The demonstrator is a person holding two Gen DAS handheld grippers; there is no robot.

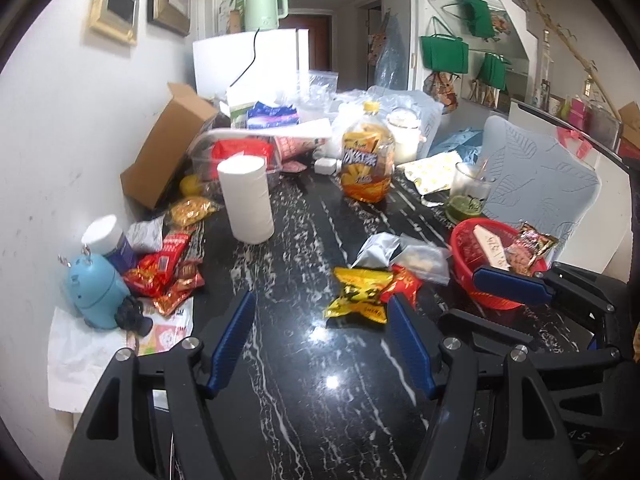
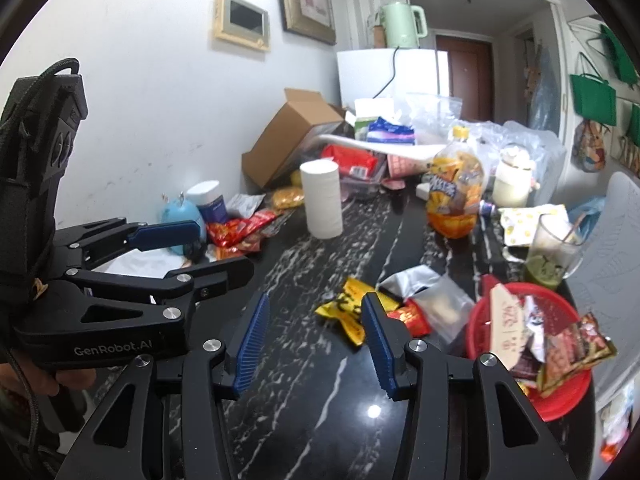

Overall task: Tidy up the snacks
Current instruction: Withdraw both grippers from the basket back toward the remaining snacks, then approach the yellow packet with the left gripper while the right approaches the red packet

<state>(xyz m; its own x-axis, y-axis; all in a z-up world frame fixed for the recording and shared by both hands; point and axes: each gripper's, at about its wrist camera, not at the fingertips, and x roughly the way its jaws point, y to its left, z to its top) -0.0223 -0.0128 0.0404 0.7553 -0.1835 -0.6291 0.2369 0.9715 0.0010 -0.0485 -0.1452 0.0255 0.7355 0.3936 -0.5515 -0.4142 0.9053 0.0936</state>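
Observation:
A yellow snack packet [image 1: 358,291] [image 2: 347,307] lies on the black marble table, with a small red packet [image 1: 405,282] [image 2: 408,315] and a clear bag [image 1: 423,258] [image 2: 442,306] beside it. A red basket [image 1: 464,254] [image 2: 560,404] at the right holds several snack packets. My left gripper [image 1: 322,314] is open and empty, just short of the yellow packet. My right gripper [image 2: 316,316] is open and empty, its right finger close to the yellow packet. The left gripper also shows in the right wrist view [image 2: 188,248], and a right finger [image 1: 512,282] shows in the left wrist view.
A paper roll [image 1: 246,198] [image 2: 322,200] and a large snack jar [image 1: 366,160] [image 2: 454,196] stand mid-table. Red and yellow packets [image 1: 168,268] [image 2: 240,232], a blue toy [image 1: 94,290] and a cardboard box [image 1: 168,144] line the left wall. A glass [image 1: 470,194] [image 2: 554,248] stands behind the basket.

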